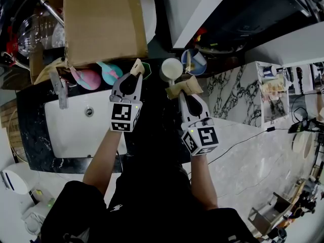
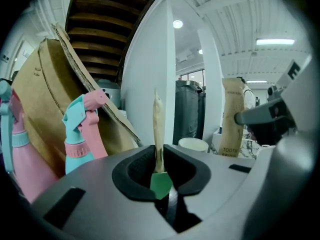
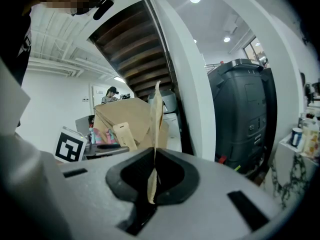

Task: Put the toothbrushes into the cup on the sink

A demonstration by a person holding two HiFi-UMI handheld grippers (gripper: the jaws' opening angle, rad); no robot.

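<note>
In the head view my left gripper holds a thin tan toothbrush with a green end, just left of the white cup on the dark counter. In the left gripper view the toothbrush stands edge-on between the pads, which press on it; the cup lies ahead to the right. My right gripper is shut on a tan toothbrush box just below the cup. That box also shows in the left gripper view. In the right gripper view the jaws pinch its thin paper edge.
A white sink basin with a faucet lies at the left. Behind it stand a large cardboard box, a pink spray bottle and a teal one. A blue cup sits behind the white cup. A marble counter runs right.
</note>
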